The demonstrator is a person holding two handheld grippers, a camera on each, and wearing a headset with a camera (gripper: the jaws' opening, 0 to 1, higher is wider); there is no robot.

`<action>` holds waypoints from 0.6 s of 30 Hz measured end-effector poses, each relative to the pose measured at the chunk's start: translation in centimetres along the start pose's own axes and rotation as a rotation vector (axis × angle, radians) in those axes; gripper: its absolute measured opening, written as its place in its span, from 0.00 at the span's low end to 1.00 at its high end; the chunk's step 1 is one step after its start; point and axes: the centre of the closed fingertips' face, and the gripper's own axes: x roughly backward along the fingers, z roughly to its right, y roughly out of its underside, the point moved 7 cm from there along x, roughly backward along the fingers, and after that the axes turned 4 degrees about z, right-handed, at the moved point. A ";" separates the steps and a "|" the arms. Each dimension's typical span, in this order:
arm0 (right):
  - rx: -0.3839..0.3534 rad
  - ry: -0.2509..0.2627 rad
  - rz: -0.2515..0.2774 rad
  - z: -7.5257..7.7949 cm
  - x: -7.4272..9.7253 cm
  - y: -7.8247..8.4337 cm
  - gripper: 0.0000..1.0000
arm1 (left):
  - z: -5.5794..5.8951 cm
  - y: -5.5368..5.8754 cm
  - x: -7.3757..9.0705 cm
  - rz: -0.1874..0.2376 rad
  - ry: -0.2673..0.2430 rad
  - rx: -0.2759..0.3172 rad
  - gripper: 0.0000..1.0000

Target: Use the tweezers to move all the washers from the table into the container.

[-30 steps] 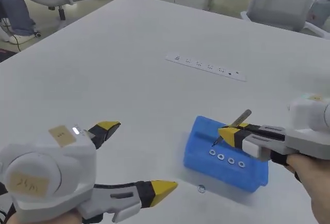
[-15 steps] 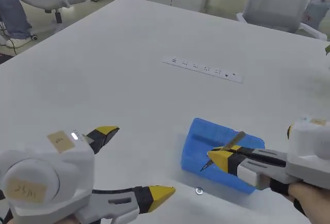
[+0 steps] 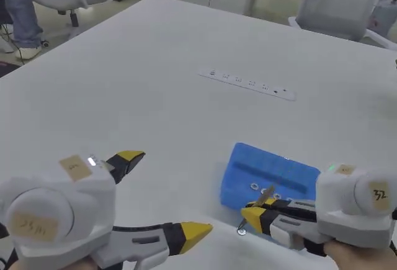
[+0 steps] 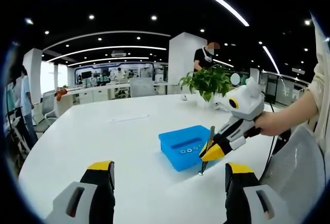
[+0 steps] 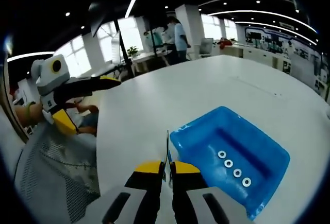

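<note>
The container (image 3: 245,158) is bright blue on a plain white table (image 3: 155,65), and the washers (image 5: 233,168) lying in it are silvery. The left gripper (image 3: 173,190) and right gripper (image 3: 247,213) have pale grey-white bodies and black jaws tipped in yellow (each body carries a tan handwritten label). The tweezers (image 4: 211,133) are dark grey metal.

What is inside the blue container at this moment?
Four washers lie in a row in the recess of the blue container, seen from the right gripper view. In the head view the right claw covers its near edge.
</note>
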 end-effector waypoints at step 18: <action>0.004 0.018 0.003 -0.1 0.1 0.4 0.04 | 0.0 0.0 0.0 0.001 0.002 0.001 0.90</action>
